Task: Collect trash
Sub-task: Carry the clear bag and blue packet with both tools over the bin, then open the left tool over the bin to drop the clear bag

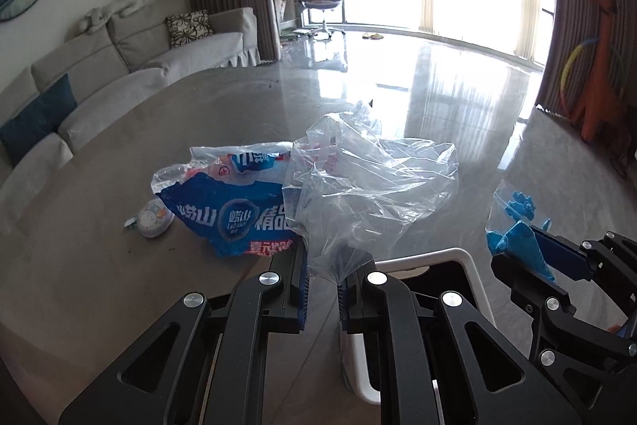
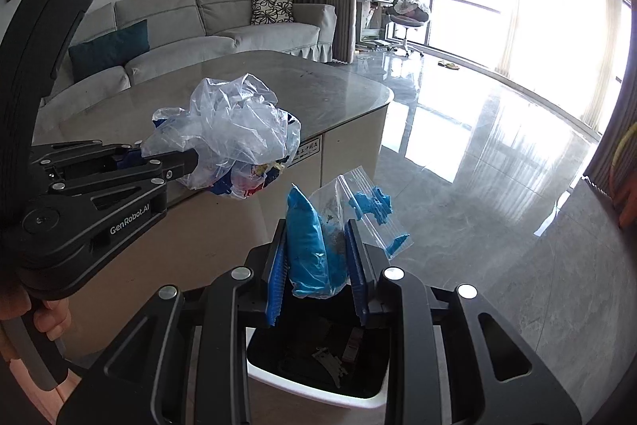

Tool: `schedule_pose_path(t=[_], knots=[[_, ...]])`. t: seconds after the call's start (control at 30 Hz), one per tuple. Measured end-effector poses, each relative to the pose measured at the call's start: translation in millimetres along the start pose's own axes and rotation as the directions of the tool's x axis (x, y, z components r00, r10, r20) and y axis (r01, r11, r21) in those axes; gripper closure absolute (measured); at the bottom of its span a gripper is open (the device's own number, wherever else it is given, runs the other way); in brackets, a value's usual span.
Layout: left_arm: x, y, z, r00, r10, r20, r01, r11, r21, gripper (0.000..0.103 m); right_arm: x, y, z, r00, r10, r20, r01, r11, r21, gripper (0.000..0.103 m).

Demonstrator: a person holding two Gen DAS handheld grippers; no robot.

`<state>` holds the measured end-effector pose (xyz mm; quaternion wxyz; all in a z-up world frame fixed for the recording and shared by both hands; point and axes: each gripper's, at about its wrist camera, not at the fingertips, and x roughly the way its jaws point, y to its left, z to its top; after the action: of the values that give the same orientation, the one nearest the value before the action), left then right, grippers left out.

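My left gripper [image 1: 322, 281] is shut on a crumpled clear plastic bag [image 1: 370, 182] and holds it above the table edge; the bag and gripper also show in the right wrist view [image 2: 235, 130]. A blue and white printed wrapper [image 1: 231, 210] lies on the grey table [image 1: 99, 265], with a small round lid-like piece of trash [image 1: 153, 220] to its left. My right gripper [image 2: 318, 265] is shut on a clear zip bag with blue material inside [image 2: 310, 245], held over the white bin with a black liner [image 2: 318, 357]. The bin rim [image 1: 458, 257] sits below both grippers.
A grey sofa [image 1: 131, 66] stands behind the table. A glossy tiled floor [image 2: 497, 186] spreads to the right, toward bright windows. A swivel chair [image 1: 322, 2] and desk stand far back. An orange toy with a hoop [image 1: 597, 66] stands at the right wall.
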<state>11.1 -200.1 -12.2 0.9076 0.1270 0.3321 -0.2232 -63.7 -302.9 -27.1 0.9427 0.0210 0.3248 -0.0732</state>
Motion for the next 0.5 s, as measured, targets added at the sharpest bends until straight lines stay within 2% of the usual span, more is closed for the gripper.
schedule_pose_path(t=[0.27, 0.5], knots=[[-2, -34, 0, 0.998, -0.055, 0.003, 0.055, 0.998, 0.028, 0.090, -15, -31, -20, 0.999, -0.052, -0.009, 0.053, 0.998, 0.017, 0.074], [23, -60, -15, 0.994, -0.097, -0.056, 0.100, 0.994, 0.050, 0.090, -7, -49, -42, 0.994, -0.093, -0.050, 0.095, 0.995, 0.043, 0.074]])
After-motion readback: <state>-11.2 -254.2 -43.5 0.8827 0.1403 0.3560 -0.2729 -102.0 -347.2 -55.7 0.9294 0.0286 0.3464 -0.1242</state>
